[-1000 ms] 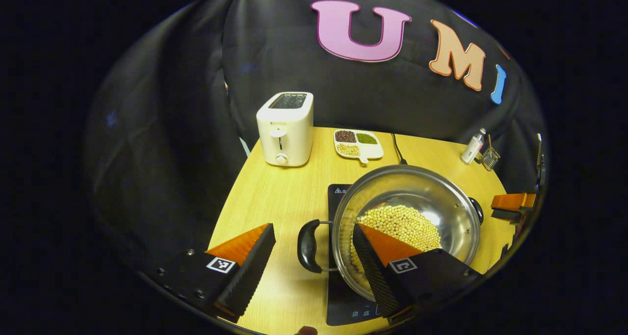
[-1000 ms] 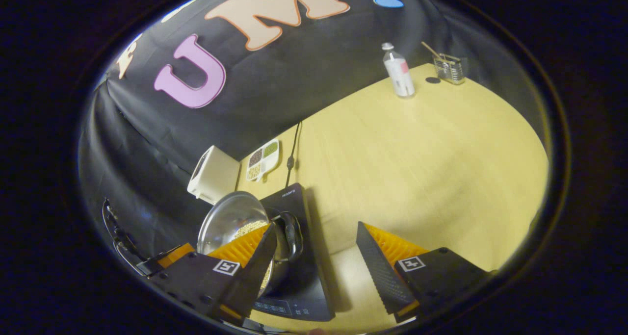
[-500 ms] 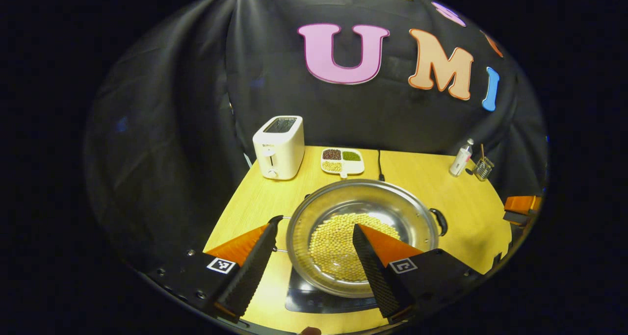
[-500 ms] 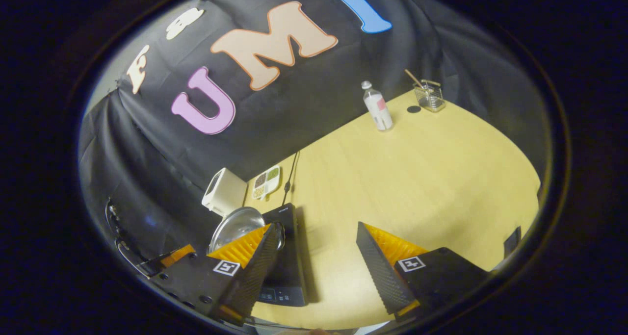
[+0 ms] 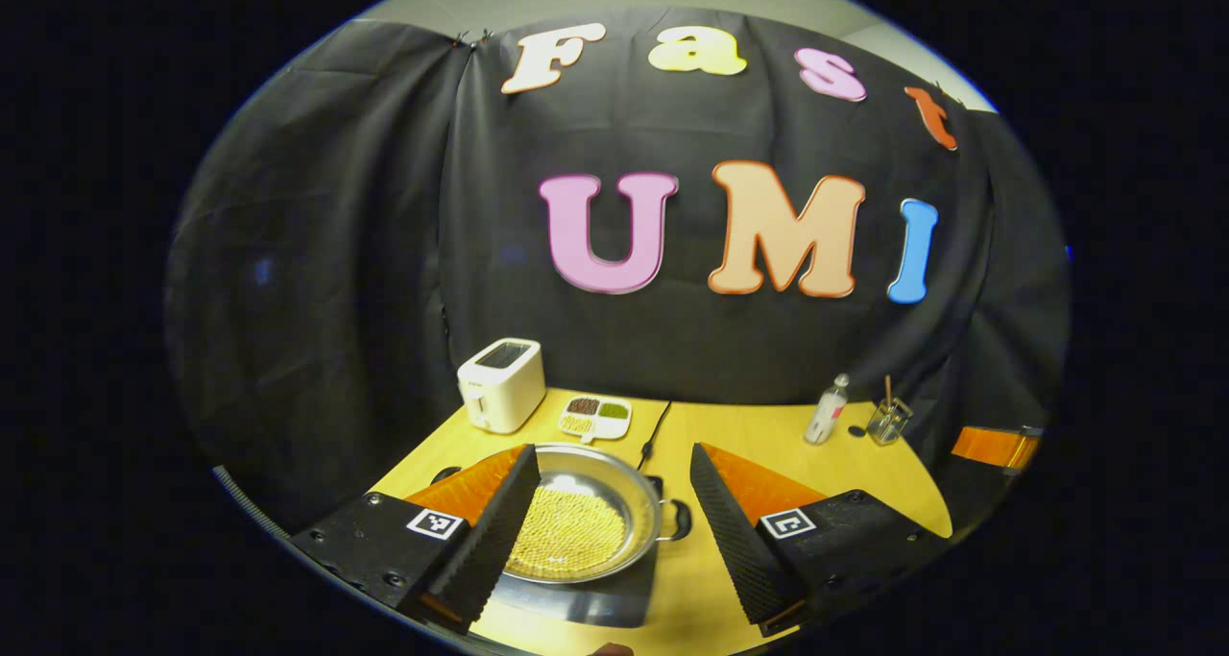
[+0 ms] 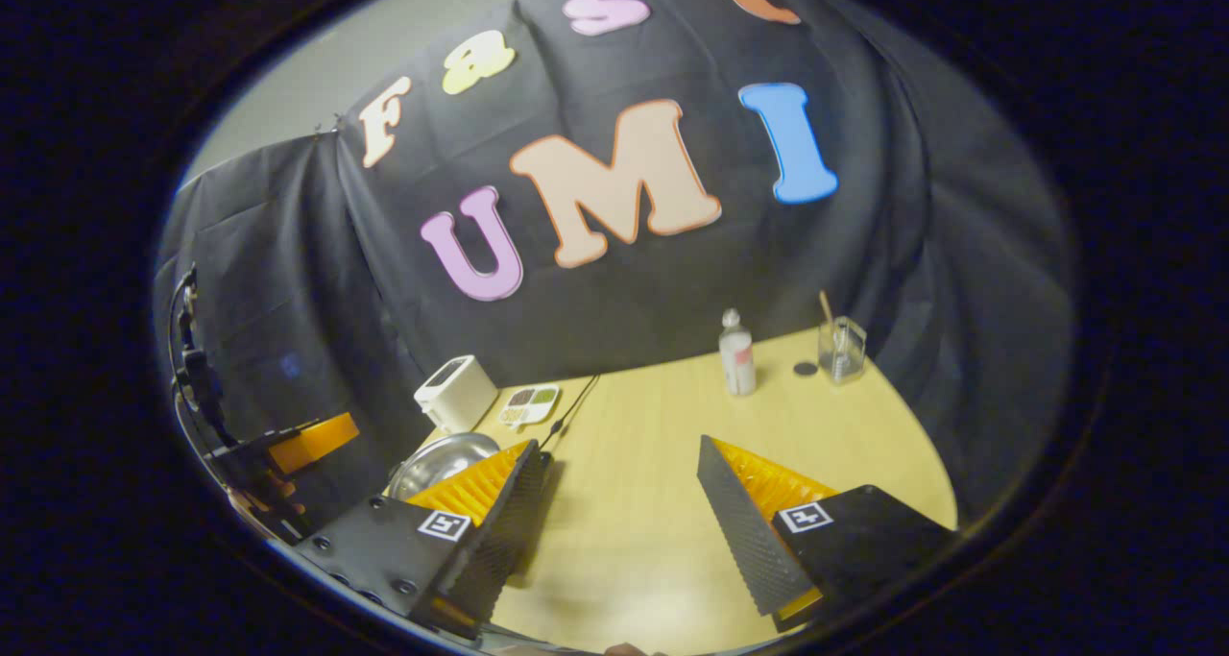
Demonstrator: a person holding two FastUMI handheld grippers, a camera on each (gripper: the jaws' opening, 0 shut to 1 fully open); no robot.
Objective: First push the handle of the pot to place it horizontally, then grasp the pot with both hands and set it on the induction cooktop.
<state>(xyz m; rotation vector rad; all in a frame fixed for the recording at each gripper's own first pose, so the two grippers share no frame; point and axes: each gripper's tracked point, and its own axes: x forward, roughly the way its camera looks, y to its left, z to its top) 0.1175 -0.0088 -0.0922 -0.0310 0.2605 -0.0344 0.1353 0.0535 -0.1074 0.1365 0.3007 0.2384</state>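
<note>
Here both tongs (image 5: 607, 531) (image 6: 622, 531) gape empty, one finger hiding the pot's (image 5: 586, 526) near rim, seemingly on the cooktop (image 5: 595, 600).

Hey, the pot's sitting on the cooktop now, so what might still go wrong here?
The pot, full of beans, looks off-centre on the induction cooktop, overhanging its left edge, so it may tip or slide. The power cord trails behind it, and a returning left gripper might snag it.
</note>
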